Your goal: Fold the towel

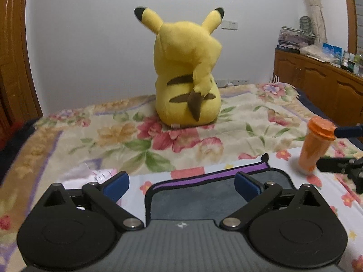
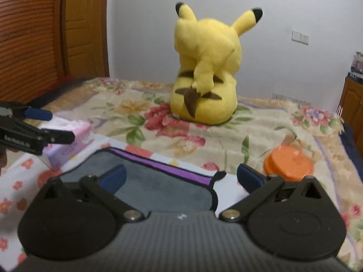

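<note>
Both your grippers, left gripper [image 1: 181, 184] and right gripper [image 2: 180, 178], have fingers wide, holding nothing, poised over the grey towel [image 1: 204, 195] lower centre, likely lining up its corners.

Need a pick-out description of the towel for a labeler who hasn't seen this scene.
Start at the bed with the floral blanket and the yellow plush sitting on it. In front of the plush, nearest the cameras, lies the towel, flat. It is the only plain grey cloth there, edged in black with a purple stripe, between an orange bottle and a pink tissue pack.
</note>
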Available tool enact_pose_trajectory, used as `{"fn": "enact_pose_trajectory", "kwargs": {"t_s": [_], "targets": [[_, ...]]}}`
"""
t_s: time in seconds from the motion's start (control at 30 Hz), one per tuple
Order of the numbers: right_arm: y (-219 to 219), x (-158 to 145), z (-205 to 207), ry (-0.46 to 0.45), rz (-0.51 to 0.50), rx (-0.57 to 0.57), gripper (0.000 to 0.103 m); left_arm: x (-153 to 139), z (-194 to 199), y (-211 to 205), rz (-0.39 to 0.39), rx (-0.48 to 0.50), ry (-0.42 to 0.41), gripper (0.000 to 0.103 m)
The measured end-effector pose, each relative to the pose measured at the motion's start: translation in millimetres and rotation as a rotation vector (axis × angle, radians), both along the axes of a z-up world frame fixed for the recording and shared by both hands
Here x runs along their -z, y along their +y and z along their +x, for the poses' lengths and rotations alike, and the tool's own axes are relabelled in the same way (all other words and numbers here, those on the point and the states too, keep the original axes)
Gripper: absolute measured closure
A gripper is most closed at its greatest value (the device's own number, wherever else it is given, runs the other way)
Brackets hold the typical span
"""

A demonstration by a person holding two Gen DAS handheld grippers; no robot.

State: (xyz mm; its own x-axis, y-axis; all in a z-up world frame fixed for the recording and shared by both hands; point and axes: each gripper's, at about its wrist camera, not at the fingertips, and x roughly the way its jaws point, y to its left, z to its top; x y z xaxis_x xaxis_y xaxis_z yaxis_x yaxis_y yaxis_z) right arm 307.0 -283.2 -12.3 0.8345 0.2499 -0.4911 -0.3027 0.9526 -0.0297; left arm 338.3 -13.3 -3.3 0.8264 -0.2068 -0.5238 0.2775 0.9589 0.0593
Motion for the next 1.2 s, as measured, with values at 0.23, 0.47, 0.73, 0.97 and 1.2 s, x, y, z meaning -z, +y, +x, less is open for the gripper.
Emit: {"fn": "enact_pose_trajectory", "kwargs": {"t_s": [0.23,0.47,0.73,0.97,1.2], "targets": [[-4.4,-50.9,-41.0,-0.049,0.03,0.003,0.0,-46.1,-45.5,-7.1,0.005,0.029,0.002,0.004],[-7.8,-84.6,-79.2,-0.087,0.036,0.024,0.0,-89.2,-97.8,-10.9,0.01,0.036,-0.045,0.004],[-7.3,-105.7,-129.7,-0.102,0.084,0.054,0.0,-130.8,-154.0,-2.5,-0.027,0.028,-0.073,0.004],[-1.0,-108.5,-173.2,-0.116,0.102,0.059,0.0,-144.7,-198.6,9.0,-0.033,0.007,-0.068,0.004],[5.8,-103.0,-210.6,-0.126,0.091,0.059,0.0,-141.6,-238.9,14.8,-0.044,-0.005,-0.063,0.004]]}}
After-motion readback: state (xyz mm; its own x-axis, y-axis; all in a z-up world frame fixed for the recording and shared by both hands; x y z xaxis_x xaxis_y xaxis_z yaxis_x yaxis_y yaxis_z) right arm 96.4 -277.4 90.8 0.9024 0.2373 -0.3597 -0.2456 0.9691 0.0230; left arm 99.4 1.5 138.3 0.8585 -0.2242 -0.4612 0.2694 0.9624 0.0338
